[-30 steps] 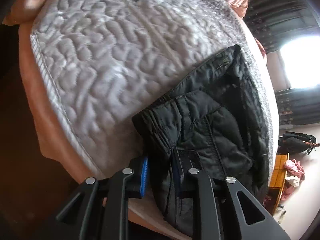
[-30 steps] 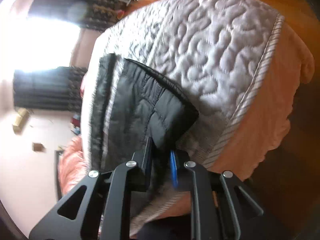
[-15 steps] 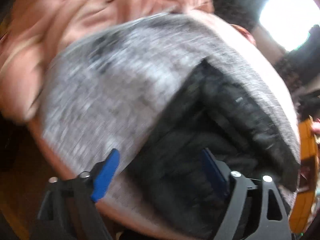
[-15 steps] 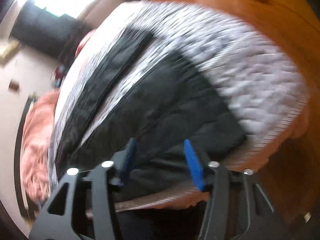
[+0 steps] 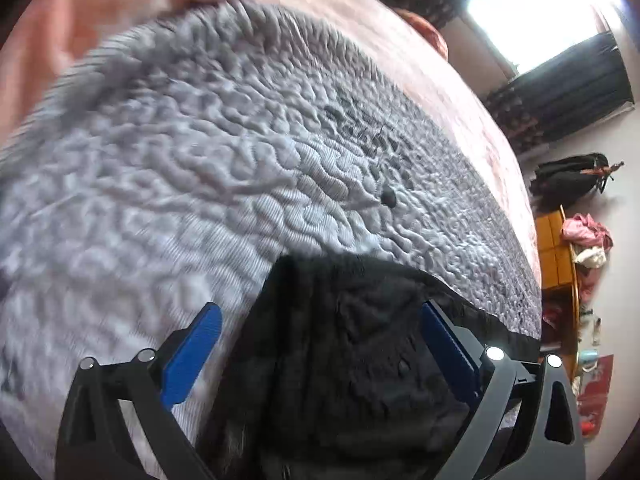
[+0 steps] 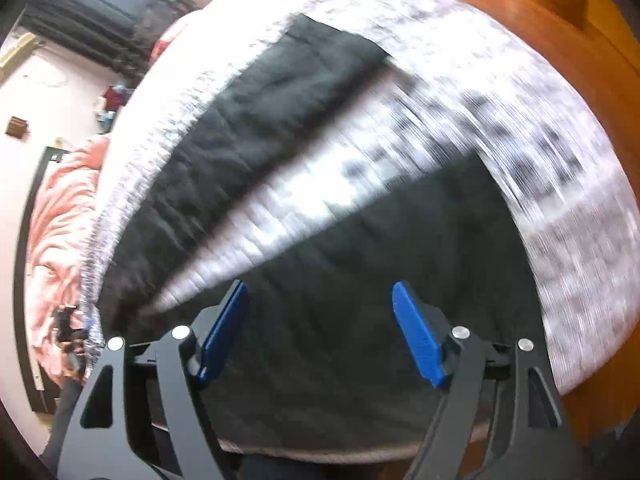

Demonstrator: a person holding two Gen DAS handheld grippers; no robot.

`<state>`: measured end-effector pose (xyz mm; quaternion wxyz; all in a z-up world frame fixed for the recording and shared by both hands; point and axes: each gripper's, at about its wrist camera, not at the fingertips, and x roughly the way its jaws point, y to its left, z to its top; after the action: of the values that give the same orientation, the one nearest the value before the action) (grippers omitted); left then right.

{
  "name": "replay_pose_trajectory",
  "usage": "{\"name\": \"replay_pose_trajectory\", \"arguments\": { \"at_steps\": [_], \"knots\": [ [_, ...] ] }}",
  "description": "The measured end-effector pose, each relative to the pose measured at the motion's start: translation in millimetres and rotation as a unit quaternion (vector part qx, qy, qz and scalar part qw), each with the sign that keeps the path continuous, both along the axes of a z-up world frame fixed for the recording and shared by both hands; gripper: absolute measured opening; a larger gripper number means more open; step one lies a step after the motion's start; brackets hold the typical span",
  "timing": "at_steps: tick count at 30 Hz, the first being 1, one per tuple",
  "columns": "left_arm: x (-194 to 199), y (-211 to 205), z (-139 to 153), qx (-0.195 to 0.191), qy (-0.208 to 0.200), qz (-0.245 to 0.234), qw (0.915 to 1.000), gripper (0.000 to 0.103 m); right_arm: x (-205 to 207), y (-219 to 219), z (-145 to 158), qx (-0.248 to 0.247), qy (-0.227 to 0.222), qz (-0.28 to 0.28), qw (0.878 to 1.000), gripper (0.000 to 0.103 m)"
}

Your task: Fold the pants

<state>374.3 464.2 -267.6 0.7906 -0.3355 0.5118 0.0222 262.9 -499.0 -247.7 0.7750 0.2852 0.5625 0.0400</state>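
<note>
Black quilted pants (image 5: 352, 360) lie on a grey textured bedspread (image 5: 200, 184). In the left wrist view my left gripper (image 5: 320, 316) hangs above their top end, jaws opening wide, blue pads (image 5: 192, 352) clear of the fabric. In the right wrist view the pants (image 6: 360, 272) spread as two dark legs, one leg (image 6: 264, 104) running up and away, with a strip of bedspread (image 6: 304, 196) between them. My right gripper (image 6: 320, 292) hovers over the nearer leg, jaws opening, pads (image 6: 416, 340) apart with nothing pinched. The right view is blurred by motion.
A pink blanket (image 5: 120, 12) bunches at the bedspread's far side and another fold (image 6: 56, 216) at the left. Wooden floor (image 6: 540, 24) lies beyond the bed edge. A wooden cabinet (image 5: 556, 252) with clothes and a black bag (image 5: 568, 180) stand by the wall.
Both grippers let go of the pants and opened wide. Both rose and swung over the bed with a roll; the pants now lie flat beneath them.
</note>
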Motion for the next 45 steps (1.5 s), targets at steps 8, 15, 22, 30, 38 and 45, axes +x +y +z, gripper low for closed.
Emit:
{"name": "replay_pose_trajectory", "arguments": {
  "at_steps": [8, 15, 22, 30, 38, 45],
  "knots": [
    [28, -9, -27, 0.021, 0.034, -0.08, 0.996, 0.063, 147, 4, 16, 0.02, -0.031, 0.051, 0.998, 0.075],
    [33, -18, -28, 0.038, 0.036, -0.086, 0.9949, 0.037, 258, -27, 15, -0.011, -0.041, 0.056, 0.998, 0.078],
    [40, -18, -36, 0.058, 0.042, -0.06, 0.9956, 0.028, 321, -46, -30, -0.042, -0.019, 0.076, 0.996, 0.078],
    [50, -23, -37, 0.072, 0.067, -0.043, 0.9943, 0.028, 341, -43, -63, -0.016, -0.007, 0.115, 0.993, 0.072],
    [46, -35, -8, 0.11, 0.059, -0.018, 0.992, 0.019, 314, -38, -27, -0.02, -0.033, 0.13, 0.991, 0.008],
    [13, -45, 55, 0.105, -0.007, -0.009, 0.9944, 0.015, 244, -37, 67, -0.047, -0.11, 0.129, 0.984, 0.006]
  ]
}}
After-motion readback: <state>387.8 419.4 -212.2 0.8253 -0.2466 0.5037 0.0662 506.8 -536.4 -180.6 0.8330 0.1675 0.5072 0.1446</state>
